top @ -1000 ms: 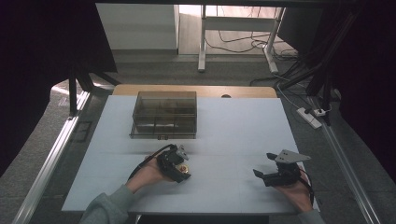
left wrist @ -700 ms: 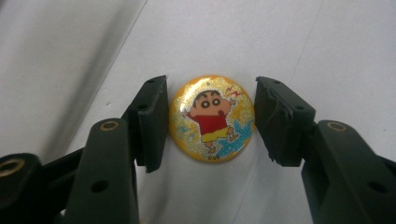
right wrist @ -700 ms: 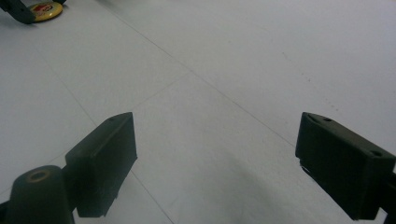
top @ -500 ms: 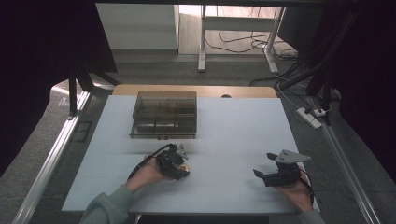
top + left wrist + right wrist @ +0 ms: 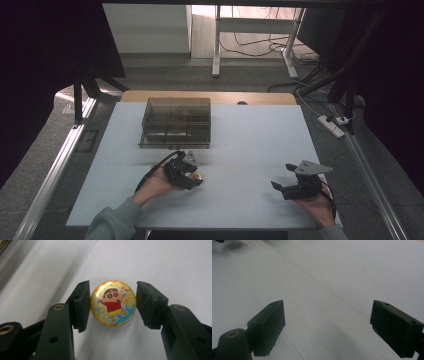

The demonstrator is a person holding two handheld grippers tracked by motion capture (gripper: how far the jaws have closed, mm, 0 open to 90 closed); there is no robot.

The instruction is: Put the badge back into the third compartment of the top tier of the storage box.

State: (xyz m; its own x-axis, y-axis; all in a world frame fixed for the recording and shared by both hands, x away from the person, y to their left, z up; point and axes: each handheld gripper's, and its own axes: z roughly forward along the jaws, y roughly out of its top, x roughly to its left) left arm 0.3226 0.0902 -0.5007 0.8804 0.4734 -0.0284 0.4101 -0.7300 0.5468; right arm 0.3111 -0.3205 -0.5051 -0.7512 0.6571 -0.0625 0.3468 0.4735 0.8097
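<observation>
A round yellow glitter badge (image 5: 113, 303) with a cartoon child in a red shirt sits between the jaws of my left gripper (image 5: 113, 305). The left jaw presses its edge and the right jaw meets the opposite edge. From the high view the badge (image 5: 199, 175) shows as a gold spot at the tip of the left gripper (image 5: 192, 175), over the white table (image 5: 250, 140) at front left. My right gripper (image 5: 283, 179) rests at the front right, and its jaws (image 5: 325, 327) stand wide apart over bare table.
A smoky clear plastic box (image 5: 176, 122) with several compartments stands at the back left of the table, just beyond the left gripper. A wooden strip (image 5: 260, 98) runs along the far edge. Metal rails flank both sides.
</observation>
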